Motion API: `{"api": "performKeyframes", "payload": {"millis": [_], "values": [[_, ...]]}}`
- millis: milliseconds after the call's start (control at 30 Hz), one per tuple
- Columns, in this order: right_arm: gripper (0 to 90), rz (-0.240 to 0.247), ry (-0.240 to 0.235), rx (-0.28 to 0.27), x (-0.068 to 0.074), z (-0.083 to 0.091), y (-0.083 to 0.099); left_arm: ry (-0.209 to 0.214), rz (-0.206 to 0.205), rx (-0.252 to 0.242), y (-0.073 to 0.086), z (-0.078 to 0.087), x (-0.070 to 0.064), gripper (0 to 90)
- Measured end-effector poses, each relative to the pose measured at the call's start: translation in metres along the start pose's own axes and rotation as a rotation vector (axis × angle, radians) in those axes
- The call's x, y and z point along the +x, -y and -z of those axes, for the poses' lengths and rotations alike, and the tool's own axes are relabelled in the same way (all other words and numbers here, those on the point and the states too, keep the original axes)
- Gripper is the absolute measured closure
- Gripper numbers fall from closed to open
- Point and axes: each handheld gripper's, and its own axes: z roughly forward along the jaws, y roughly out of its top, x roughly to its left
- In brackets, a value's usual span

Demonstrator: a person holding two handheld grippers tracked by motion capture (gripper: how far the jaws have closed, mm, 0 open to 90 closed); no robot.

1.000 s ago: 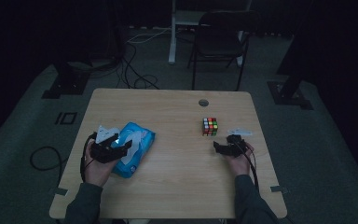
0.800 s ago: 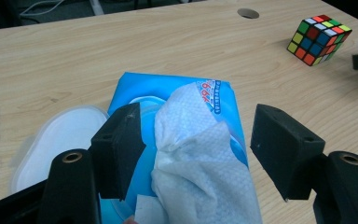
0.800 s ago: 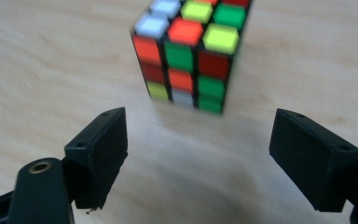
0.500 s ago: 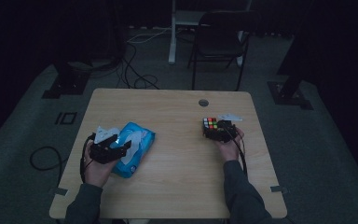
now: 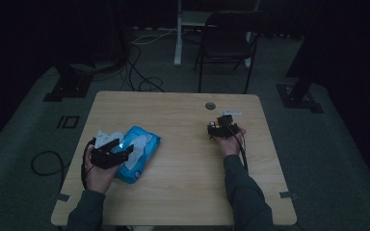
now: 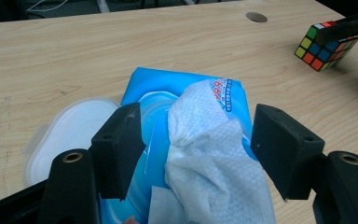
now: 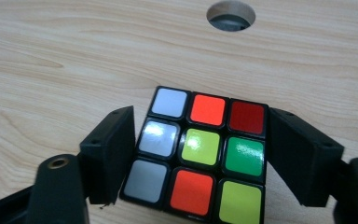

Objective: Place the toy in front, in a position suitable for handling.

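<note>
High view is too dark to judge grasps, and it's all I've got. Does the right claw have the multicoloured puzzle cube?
Observer: Looks so. In the right gripper view, the right claw has its jaws against two opposite sides of the multicoloured puzzle cube.
Operator: Left claw?
Observer: Open. The left claw straddles a crumpled white wet wipe, with gaps on both sides.
Operator: Wipe loose or in the pack?
Observer: It sticks up out of the blue plastic wipe pack.
Operator: Lid?
Observer: The white plastic lid is flipped open, flat on the wooden table.
</note>
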Motion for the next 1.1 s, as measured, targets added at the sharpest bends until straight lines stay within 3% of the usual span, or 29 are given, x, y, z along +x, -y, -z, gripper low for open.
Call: {"api": "performKeyframes", "payload": {"millis": [500, 667, 867, 1067, 1100], "values": [[33.5, 0.039, -0.013, 0.02, 0.0, -0.004, -0.002, 0.005, 0.013, 0.018, 0.004, -0.006, 0.002, 36.0], [34.1, 0.02, -0.014, 0.005, 0.001, -0.002, -0.002, 0.004, 0.005, 0.029, 0.005, -0.009, 0.0, 36.3], [34.1, 0.015, -0.027, -0.001, 0.014, 0.003, -0.002, -0.007, -0.018, 0.047, 0.006, -0.013, -0.004, 36.3], [34.1, 0.051, -0.043, -0.013, 0.034, 0.01, -0.001, -0.004, -0.032, 0.049, 0.007, -0.015, -0.009, 36.2], [34.1, 0.058, -0.045, -0.016, 0.036, 0.011, -0.002, 0.005, -0.05, 0.057, 0.007, -0.017, -0.012, 36.2]]}}
